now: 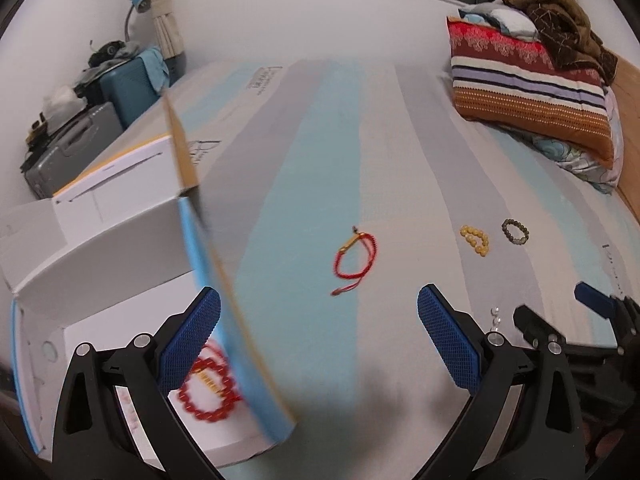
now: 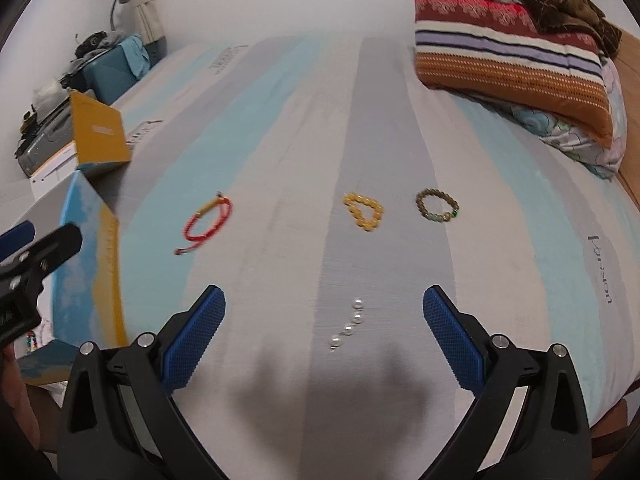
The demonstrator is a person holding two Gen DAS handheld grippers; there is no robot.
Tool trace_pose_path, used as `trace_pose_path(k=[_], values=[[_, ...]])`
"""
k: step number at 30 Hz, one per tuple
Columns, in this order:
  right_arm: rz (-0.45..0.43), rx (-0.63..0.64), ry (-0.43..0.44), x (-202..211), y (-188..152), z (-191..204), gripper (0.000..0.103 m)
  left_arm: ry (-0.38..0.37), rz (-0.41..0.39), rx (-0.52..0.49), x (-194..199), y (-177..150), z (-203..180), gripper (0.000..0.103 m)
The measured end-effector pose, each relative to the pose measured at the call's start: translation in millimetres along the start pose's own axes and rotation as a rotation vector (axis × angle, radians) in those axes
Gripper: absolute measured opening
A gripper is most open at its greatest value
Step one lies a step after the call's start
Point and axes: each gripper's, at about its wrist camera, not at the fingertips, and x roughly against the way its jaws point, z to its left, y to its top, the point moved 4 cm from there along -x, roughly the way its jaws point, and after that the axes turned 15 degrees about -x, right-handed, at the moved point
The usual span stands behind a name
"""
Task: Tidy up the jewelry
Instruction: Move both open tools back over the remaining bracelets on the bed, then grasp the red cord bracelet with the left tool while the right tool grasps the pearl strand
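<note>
An open cardboard box sits at the bed's left edge, with a red bead bracelet lying inside; it also shows in the right wrist view. On the striped bed sheet lie a red cord bracelet, a yellow bead bracelet, a dark bead bracelet and a clear bead strand. My left gripper is open, straddling the box's right wall. My right gripper is open and empty, just above the clear bead strand.
A striped pillow with a brown blanket lies at the far right. Suitcases and clutter stand by the wall at the far left. The box's flap stands upright.
</note>
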Motion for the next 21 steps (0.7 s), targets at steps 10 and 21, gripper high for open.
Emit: trace_pose_path(k=[10,21], values=[[0.027,-0.081,-0.038,-45.4,-0.7,-39.8,0.095,-0.022,0.08,-0.008,-78.4,17.8,-33.5,0.097],[0.116,-0.073,-0.005,-89.0,-8.7,-46.3,0.091,-0.023,0.146,-0.017,-160.8,17.6,-53.7,0.097]])
